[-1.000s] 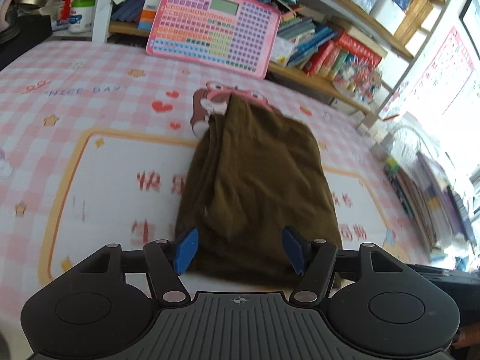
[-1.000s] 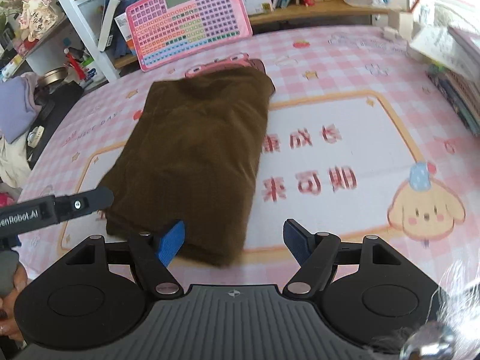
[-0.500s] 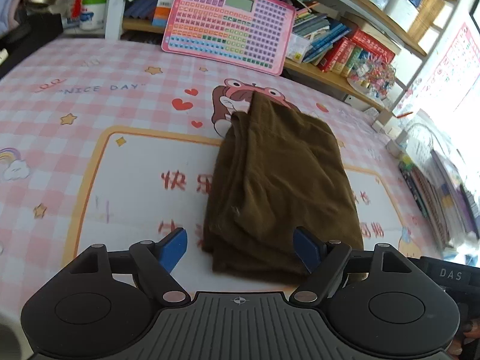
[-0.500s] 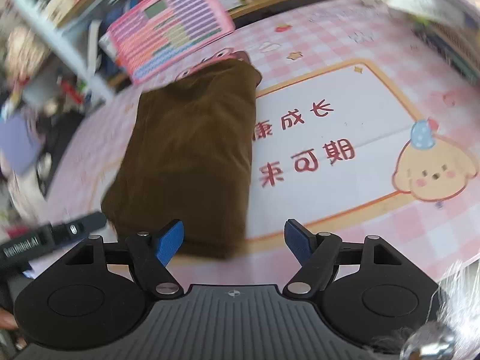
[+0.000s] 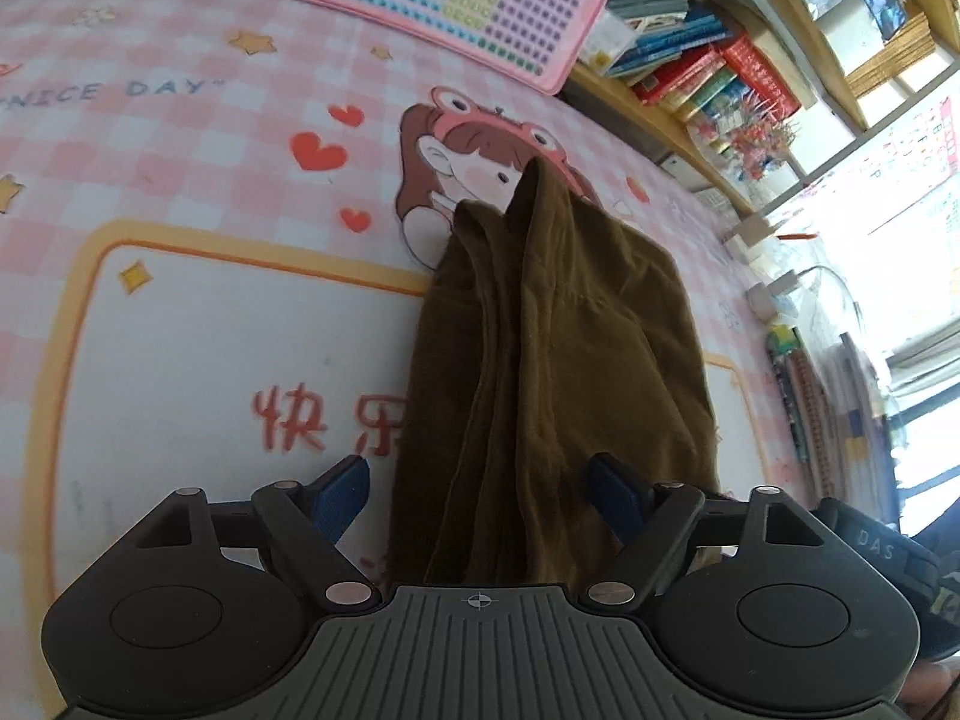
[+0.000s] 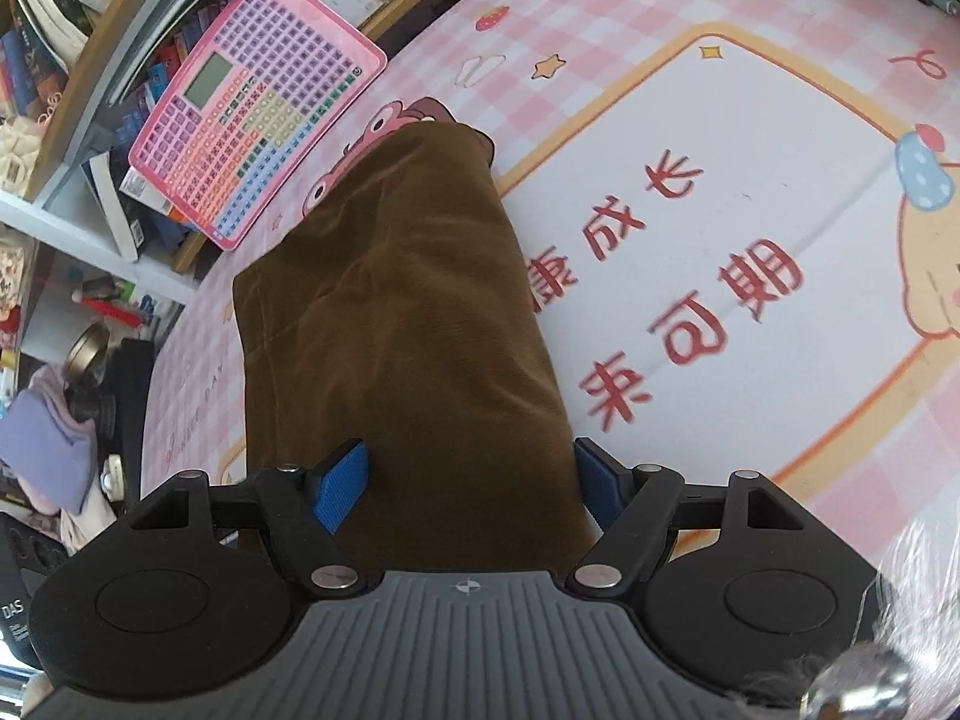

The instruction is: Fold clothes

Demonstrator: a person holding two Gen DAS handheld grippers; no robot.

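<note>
Two sets of tongs are coming at one narrow bundle, and that is where I see the trouble. My left tongs [image 5: 477, 495] stand wide and are closing, with the near end of the brown garment [image 5: 558, 360] running between the blue pads; neither pad presses on cloth yet. My right tongs [image 6: 465, 486] are likewise apart and closing, the same garment [image 6: 402, 324] between them, its right edge just beside the right-hand pad, with no squeeze that I can see.

As I judge it, the garment is stacked in several loose layers along its left side. If I pinch only the top ones, the lower ones will stay on the mat and the fold will come apart as I lift. If one side catches before the other, the bundle could twist or drag across the desk [image 5: 180, 360] instead of folding cleanly.

It lies as a long strip down the middle of the printed mat, its near end at the desk's front edge under both tongs, its far end over the cartoon figure [image 5: 462, 144], short of the pink keyboard toy [image 6: 252, 114] by the back edge.
</note>
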